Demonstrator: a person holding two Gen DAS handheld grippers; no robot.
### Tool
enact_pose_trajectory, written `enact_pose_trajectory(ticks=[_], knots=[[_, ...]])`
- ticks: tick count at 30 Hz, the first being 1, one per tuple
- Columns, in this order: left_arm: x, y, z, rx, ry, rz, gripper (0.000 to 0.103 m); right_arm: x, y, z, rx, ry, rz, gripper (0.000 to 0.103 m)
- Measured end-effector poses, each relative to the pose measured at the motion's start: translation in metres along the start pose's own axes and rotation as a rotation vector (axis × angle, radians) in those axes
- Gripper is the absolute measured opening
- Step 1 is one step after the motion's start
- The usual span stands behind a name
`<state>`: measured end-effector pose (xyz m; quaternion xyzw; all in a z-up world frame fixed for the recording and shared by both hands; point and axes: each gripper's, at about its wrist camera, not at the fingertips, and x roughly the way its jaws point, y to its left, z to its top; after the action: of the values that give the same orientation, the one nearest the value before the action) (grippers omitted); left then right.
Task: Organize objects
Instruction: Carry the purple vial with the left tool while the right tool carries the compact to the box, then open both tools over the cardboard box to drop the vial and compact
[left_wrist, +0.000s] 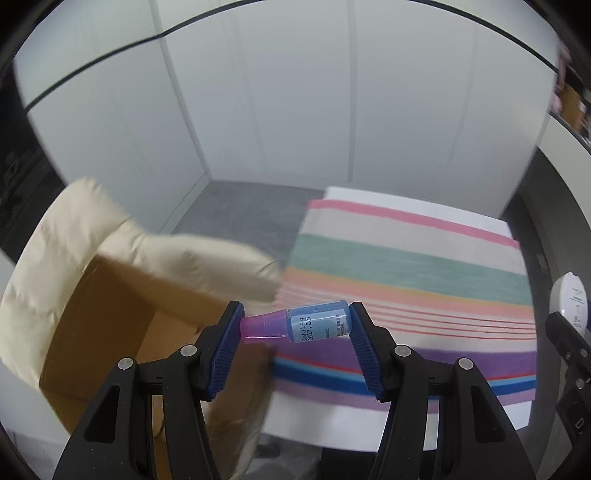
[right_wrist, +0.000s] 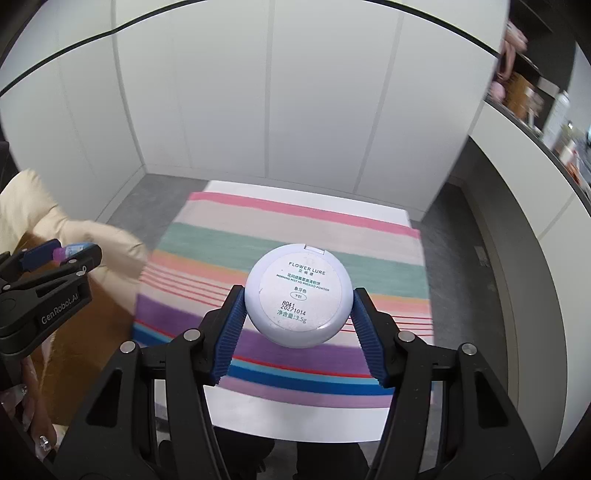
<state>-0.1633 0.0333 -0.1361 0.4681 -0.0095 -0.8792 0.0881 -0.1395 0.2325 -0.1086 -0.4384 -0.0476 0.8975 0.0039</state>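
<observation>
Ribbed blue fingers (left_wrist: 232, 332) pinching small plastic bottle (left_wrist: 314, 322); others (right_wrist: 232, 325) round glossy compact (right_wrist: 299, 293).

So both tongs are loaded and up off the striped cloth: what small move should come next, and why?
Probably carry the left tongs a little further over the open cardboard box. They clamp the small pink-capped bottle near its rim, while the right tongs hold the white compact above the striped cloth, farther from the box.
</observation>
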Motion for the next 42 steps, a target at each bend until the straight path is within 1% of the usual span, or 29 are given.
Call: enact_pose_trajectory(ticks=[2,4,6,8,11,14,16,19,22,26,28,29,30,31,32,33,36,39,42], knots=[[0.003,0.027,-0.006,-0.035,0.012,0.036,0.059,0.0,0.021,0.001,-0.029,-0.004,0.022,0.06],[0.004,0.057,-0.015,-0.062,0.004,0.103,0.059,-0.001,0.048,0.0,-0.062,-0.008,0.052,0.06],[0.003,0.084,-0.024,-0.079,-0.008,0.151,0.059,-0.003,0.076,0.0,-0.1,-0.01,0.084,0.06],[0.004,0.109,-0.031,-0.107,-0.004,0.18,0.059,-0.004,0.103,-0.001,-0.139,-0.011,0.115,0.06],[0.006,0.15,-0.039,-0.174,0.014,0.2,0.059,-0.005,0.146,-0.004,-0.19,-0.003,0.159,0.06],[0.007,0.176,-0.046,-0.209,0.015,0.243,0.059,-0.004,0.18,-0.009,-0.217,0.008,0.196,0.06],[0.011,0.197,-0.053,-0.246,0.043,0.245,0.059,-0.006,0.206,-0.014,-0.236,0.016,0.23,0.06],[0.013,0.218,-0.059,-0.286,0.064,0.261,0.059,-0.01,0.241,-0.021,-0.273,0.021,0.267,0.06],[0.011,0.237,-0.065,-0.316,0.071,0.266,0.059,-0.013,0.268,-0.031,-0.313,0.027,0.286,0.06],[0.005,0.255,-0.072,-0.327,0.061,0.273,0.059,-0.016,0.296,-0.039,-0.354,0.046,0.305,0.06],[0.006,0.263,-0.074,-0.343,0.074,0.24,0.06,-0.018,0.305,-0.043,-0.368,0.038,0.321,0.06],[0.008,0.268,-0.075,-0.365,0.089,0.205,0.063,-0.019,0.307,-0.044,-0.376,0.035,0.328,0.061],[0.01,0.274,-0.077,-0.399,0.11,0.168,0.074,-0.02,0.311,-0.046,-0.385,0.038,0.338,0.075],[0.012,0.277,-0.078,-0.422,0.125,0.145,0.09,-0.02,0.316,-0.047,-0.393,0.043,0.336,0.097],[0.014,0.28,-0.08,-0.445,0.142,0.124,0.097,-0.019,0.318,-0.047,-0.402,0.046,0.339,0.103],[0.015,0.282,-0.082,-0.46,0.149,0.109,0.101,-0.022,0.321,-0.048,-0.415,0.034,0.349,0.103],[0.014,0.281,-0.081,-0.453,0.152,0.13,0.101,-0.027,0.324,-0.048,-0.432,0.016,0.342,0.103],[0.009,0.278,-0.079,-0.431,0.136,0.154,0.101,-0.027,0.325,-0.048,-0.421,0.025,0.355,0.103],[0.005,0.275,-0.077,-0.413,0.13,0.158,0.101,-0.026,0.322,-0.048,-0.402,0.037,0.367,0.103]])
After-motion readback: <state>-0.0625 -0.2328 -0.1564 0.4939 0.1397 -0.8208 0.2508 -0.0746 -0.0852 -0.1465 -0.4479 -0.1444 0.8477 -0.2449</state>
